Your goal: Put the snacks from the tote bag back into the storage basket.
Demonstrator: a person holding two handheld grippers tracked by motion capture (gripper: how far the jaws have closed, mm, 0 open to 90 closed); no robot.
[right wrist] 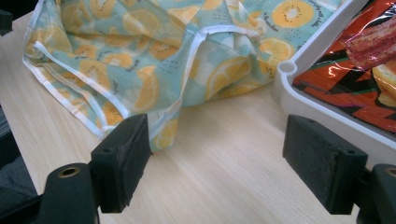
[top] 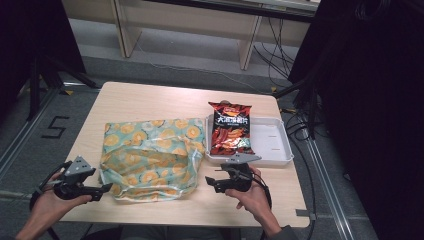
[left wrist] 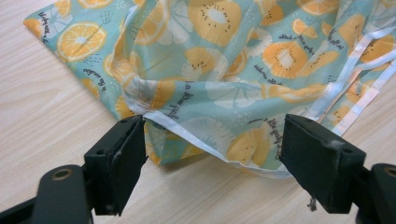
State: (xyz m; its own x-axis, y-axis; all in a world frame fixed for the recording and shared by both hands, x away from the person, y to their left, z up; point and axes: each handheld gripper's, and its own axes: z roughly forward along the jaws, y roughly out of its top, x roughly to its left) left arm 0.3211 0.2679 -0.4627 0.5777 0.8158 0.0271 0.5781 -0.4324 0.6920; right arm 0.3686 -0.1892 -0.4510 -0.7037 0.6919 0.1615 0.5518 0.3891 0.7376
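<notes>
- Sitting flat on the table (top: 150, 95) is a fruit-print bag (top: 150, 157), teal with orange slices and a white trim, kinda rumpled.
- Left tongs (top: 102, 190) are at the bag's near left corner, jaws spread wide. In the left gripper view (left wrist: 210, 144) the white-trimmed edge of the bag runs right between the two jaws, and the left jaw looks like it's just touching the fabric, but nothing's pinched.
- Right tongs (top: 210, 181) are just off the bag's near right corner, jaws also spread, pointing left toward the bag. In the right gripper view (right wrist: 215, 154) there's only bare wood between the jaws, and the bag's corner sits just past the left jaw.
- Just beyond the right tongs is a white tray (top: 272, 140), close beside the bag's right edge. Its rounded corner shows next to the right jaw in the right gripper view.
- Lying in the tray's left half is a red chip packet (top: 230, 129), top end pointing away from the tongs. Can't tell if it's been opened.
- Both hands grip the tongs from the near edge of the table, with the bag between them.
</notes>
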